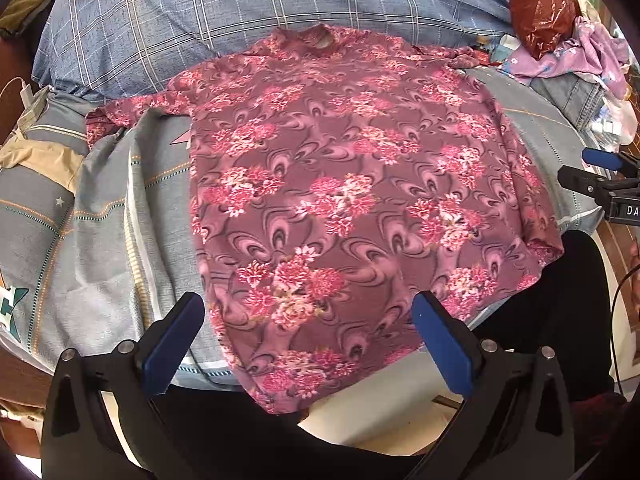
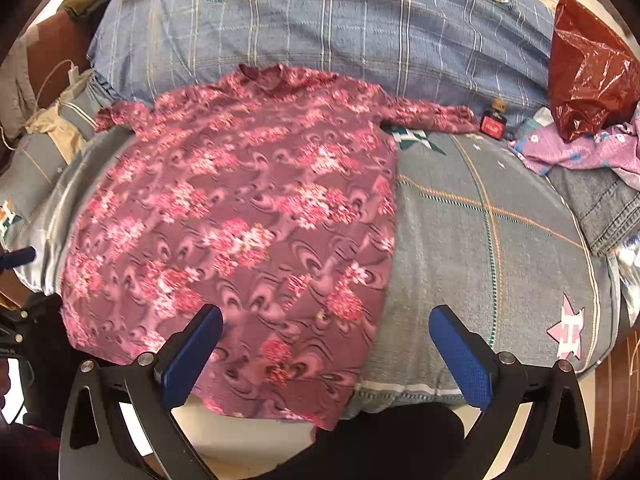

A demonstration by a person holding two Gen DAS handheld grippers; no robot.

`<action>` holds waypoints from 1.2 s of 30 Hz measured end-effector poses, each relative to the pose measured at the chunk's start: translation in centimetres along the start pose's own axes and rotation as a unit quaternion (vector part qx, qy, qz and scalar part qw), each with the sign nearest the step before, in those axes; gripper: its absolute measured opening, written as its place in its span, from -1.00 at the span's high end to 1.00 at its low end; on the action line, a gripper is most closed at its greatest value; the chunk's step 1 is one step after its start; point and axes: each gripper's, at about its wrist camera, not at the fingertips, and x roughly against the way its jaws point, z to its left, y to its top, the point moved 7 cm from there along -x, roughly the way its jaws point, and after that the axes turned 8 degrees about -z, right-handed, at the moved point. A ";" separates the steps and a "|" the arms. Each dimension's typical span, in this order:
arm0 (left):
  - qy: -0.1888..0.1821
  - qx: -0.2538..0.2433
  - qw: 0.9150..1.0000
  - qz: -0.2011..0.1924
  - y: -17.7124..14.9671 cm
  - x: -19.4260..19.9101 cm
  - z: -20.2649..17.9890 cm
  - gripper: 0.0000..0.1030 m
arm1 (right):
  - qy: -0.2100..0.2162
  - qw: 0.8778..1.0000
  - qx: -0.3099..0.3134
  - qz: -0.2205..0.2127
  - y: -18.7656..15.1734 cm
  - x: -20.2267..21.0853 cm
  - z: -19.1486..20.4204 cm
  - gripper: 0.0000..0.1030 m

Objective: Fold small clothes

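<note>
A pink floral shirt (image 1: 340, 184) lies spread flat on the bed, collar far, hem hanging over the near edge; it also shows in the right wrist view (image 2: 240, 216). Both sleeves stretch out sideways. My left gripper (image 1: 308, 316) is open and empty, above the hem's left part. My right gripper (image 2: 326, 328) is open and empty, above the shirt's lower right edge. The right gripper also shows at the right edge of the left wrist view (image 1: 604, 176).
A grey checked bedsheet (image 2: 480, 240) covers the bed. A blue plaid quilt (image 2: 340, 24) lies behind the shirt. A red plastic bag (image 2: 588, 72), a small red bottle (image 2: 494, 122), purple clothes (image 2: 580, 148) and denim (image 2: 612, 208) sit at the right.
</note>
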 end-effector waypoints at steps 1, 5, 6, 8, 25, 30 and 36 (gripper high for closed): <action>0.000 -0.004 1.000 0.001 0.0 0.0 -0.1 -1.00 | 0.000 1.000 0.001 -0.003 0.1 0.1 0.2 -0.99; 0.008 -0.016 1.000 0.000 0.1 0.1 -0.3 -1.00 | 0.000 1.000 0.004 -0.002 0.0 0.2 0.4 -0.99; 0.009 -0.018 1.000 -0.002 0.2 0.1 -0.3 -1.00 | -0.001 1.000 0.004 0.000 -0.1 0.1 0.4 -0.99; 0.009 -0.019 1.000 -0.006 0.3 0.3 -0.2 -1.00 | -0.002 1.000 0.002 0.001 -0.1 0.0 0.4 -0.99; 0.006 -0.015 1.000 -0.006 1.3 0.3 -0.1 -1.00 | 0.000 1.000 0.005 0.004 -0.1 -0.6 0.8 -0.99; 0.008 -0.013 1.000 -0.009 1.5 0.3 0.2 -1.00 | 0.000 1.000 0.000 0.003 0.4 -0.8 0.7 -0.99; 0.010 -0.005 1.000 -0.012 1.9 0.1 1.0 -1.00 | -0.002 1.000 0.002 0.001 0.6 -1.0 0.6 -0.99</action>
